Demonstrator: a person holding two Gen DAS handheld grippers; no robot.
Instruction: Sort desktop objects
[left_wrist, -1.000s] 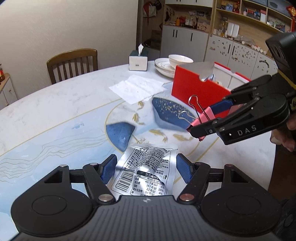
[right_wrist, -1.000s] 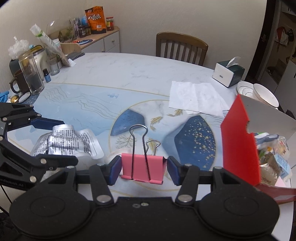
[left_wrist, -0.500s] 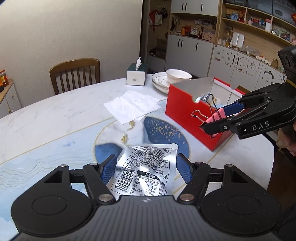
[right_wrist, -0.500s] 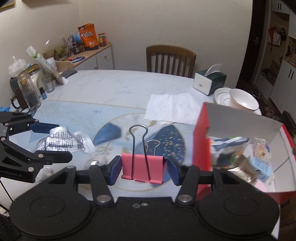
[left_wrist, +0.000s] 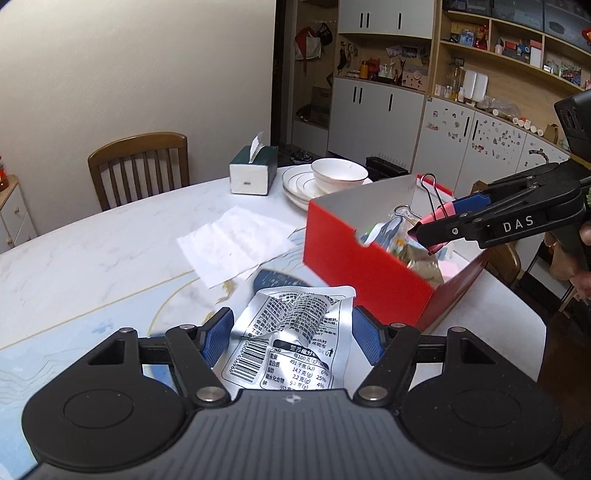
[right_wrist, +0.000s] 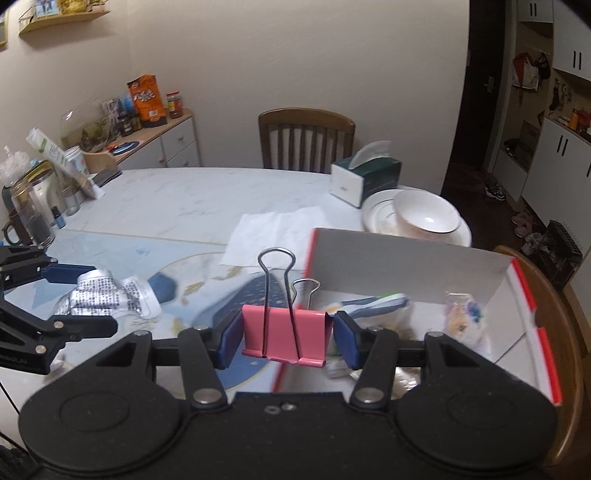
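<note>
Dining room setup, big round marble-look table (left_wrist: 92, 251) with a blue and gold pattern, wooden chair (left_wrist: 138, 166) at the far side and shelving along the back wall.

Left wrist view first: the left gripper (left_wrist: 290, 338) is pinching a crinkly silver snack packet (left_wrist: 291, 343) between its blue pads, held up off the table. Just ahead sits the red box (left_wrist: 365, 269), open top, already holding a jumble of wrappers. Beyond it are a white paper sheet (left_wrist: 236, 243) lying flat, a tissue box (left_wrist: 253, 171), and a bowl on stacked plates (left_wrist: 332, 177). The right gripper (left_wrist: 430, 230) reaches in from the right side, hanging over the box opening with the pink binder clip (left_wrist: 441, 218) in its grip.

Right wrist view: the right gripper (right_wrist: 288, 338) has its pads pressed on both ends of the pink binder clip (right_wrist: 284, 334), wire handles sticking up. The box (right_wrist: 406, 266) is right below and ahead, with packets inside. Off to the left, the left gripper (right_wrist: 83, 295) shows with the silver packet (right_wrist: 107, 295) in its grip, over the table and short of the box.

Progress-wise I'd say we're well along: box is partly full, clip looks about ready to drop, and the packet should go next. The paper sheet is still out on the table, maybe that's left too.
</note>
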